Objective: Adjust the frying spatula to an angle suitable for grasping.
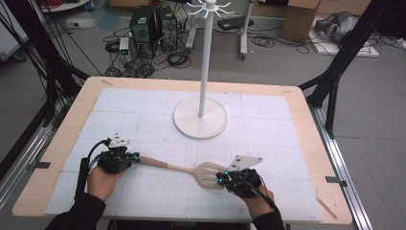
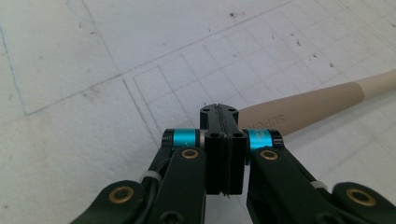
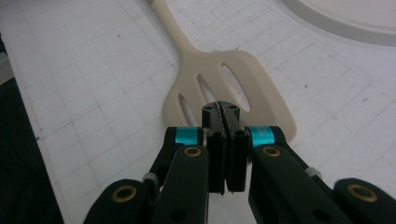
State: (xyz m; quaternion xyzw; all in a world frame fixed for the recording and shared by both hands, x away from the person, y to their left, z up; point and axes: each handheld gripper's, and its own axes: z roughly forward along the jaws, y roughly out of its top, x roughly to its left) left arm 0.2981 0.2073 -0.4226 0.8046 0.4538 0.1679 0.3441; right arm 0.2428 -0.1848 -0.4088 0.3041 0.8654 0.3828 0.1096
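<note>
A beige slotted spatula (image 1: 179, 167) lies flat on the white gridded mat, with its handle toward the left and its blade toward the right. My left gripper (image 1: 137, 157) is at the handle's end. In the left gripper view its jaws (image 2: 218, 111) are pressed together with nothing between them, and the handle (image 2: 317, 100) runs off to the right just behind the tips. My right gripper (image 1: 219, 178) is at the blade's near edge. In the right gripper view its jaws (image 3: 219, 110) are shut, in front of the slotted blade (image 3: 233, 70); I cannot tell whether they touch it.
A white stand with a round base (image 1: 184, 125) and a tall pole (image 1: 205, 57) topped by hooks stands at the mat's far middle; the base's edge (image 3: 345, 21) shows in the right gripper view. The wooden table edge (image 1: 306, 120) borders the mat. Computers, cables and boxes sit on the floor beyond.
</note>
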